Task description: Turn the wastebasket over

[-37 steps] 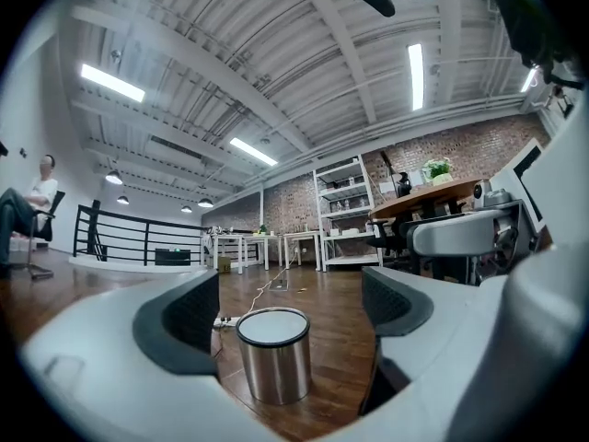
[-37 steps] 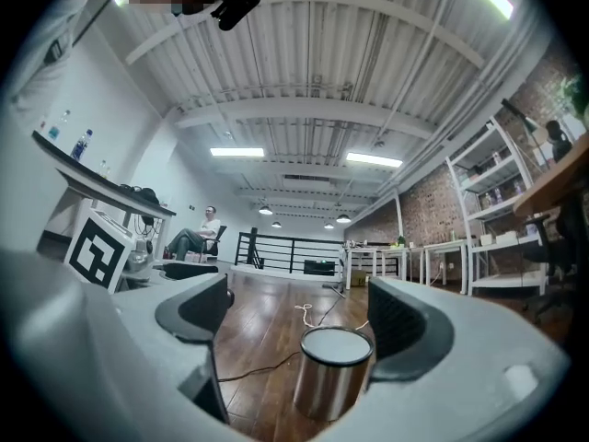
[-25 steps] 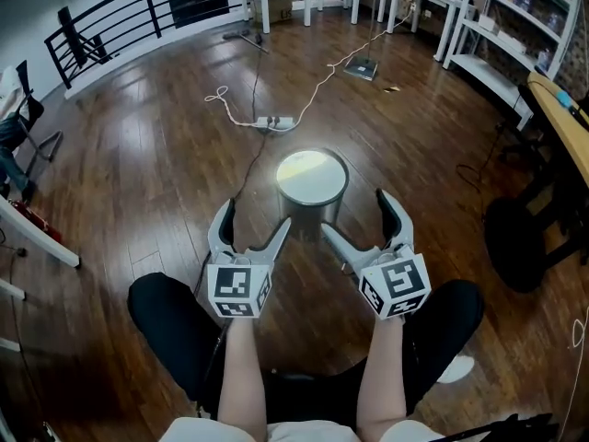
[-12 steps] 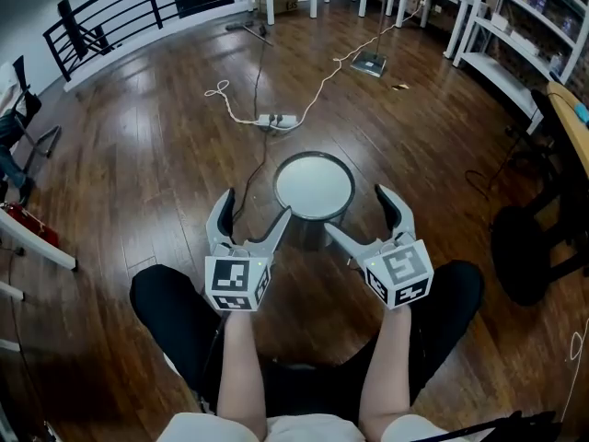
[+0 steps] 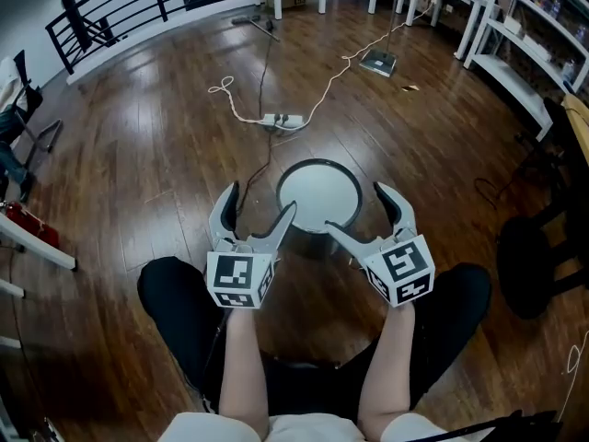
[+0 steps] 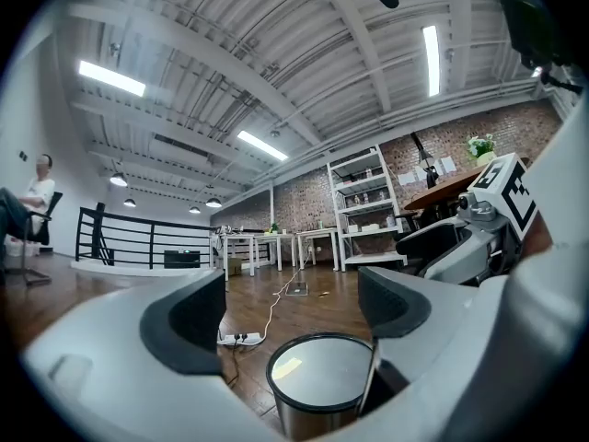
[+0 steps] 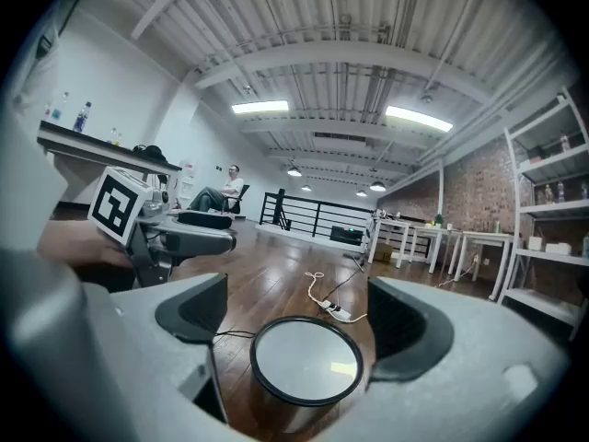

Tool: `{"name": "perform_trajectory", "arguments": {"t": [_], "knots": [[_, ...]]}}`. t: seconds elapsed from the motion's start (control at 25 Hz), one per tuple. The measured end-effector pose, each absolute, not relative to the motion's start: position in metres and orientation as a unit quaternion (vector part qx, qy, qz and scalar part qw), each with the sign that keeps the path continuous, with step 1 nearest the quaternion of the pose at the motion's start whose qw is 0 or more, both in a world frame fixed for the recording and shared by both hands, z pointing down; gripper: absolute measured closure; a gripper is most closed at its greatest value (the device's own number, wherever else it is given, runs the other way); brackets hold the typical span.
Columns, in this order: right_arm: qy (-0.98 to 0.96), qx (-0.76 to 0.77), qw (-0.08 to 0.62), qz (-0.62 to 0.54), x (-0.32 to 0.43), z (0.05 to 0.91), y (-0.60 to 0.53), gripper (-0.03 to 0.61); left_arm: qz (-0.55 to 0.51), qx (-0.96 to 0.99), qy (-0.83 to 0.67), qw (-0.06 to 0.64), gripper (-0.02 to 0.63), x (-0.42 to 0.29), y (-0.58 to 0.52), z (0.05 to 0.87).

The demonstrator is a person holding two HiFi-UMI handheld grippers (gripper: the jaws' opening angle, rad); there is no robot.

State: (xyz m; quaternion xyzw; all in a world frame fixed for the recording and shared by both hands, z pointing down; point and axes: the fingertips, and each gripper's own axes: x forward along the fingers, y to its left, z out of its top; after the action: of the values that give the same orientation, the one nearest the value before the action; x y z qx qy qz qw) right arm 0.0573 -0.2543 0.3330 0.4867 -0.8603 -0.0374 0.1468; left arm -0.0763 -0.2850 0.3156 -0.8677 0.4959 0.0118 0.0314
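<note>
Btwn L tool (image 5: 261, 199) & R tool (image 5: 354, 208), jaws apart: wastebasket (image 5: 319, 196).

2 grey grippers (image 5: 263, 197) (image 5: 353, 207), black trousers (image 5: 175, 313), seemingly white top (image 5: 304, 429).

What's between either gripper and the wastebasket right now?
Nothing visible. The left gripper and right gripper are both open and flank the wastebasket, which shows unobstructed through each one's jaws. The power strip and its cables lie beyond it, out of the way.

Open floor is left on both sides of the wastebasket (image 5: 318, 196); behind it, a power strip (image 5: 281, 120) and a white cable (image 5: 342, 61) are laid across.
</note>
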Motion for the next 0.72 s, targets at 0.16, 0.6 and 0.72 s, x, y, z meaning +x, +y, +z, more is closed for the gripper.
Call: {"name": "perform_trajectory", "arguments": {"t": [0.16,0.6,0.72], "knots": [[-0.867,0.472,0.162,-0.013,0.056,0.349,-0.273,0.117,0.003,-0.865,0.502,0.018,0.138,-0.083,-0.303,0.328],[-0.883,0.345,0.312,0.06,-0.002,0.439,-0.347,0.118,-0.013,-0.85,0.527,-0.025,0.144,-0.108,-0.334,0.374],[-0.884,0.309,0.34,0.082,-0.023,0.472,-0.361,0.133,-0.016,-0.843,0.536,-0.04,0.15,-0.119,-0.342,0.388]]}}
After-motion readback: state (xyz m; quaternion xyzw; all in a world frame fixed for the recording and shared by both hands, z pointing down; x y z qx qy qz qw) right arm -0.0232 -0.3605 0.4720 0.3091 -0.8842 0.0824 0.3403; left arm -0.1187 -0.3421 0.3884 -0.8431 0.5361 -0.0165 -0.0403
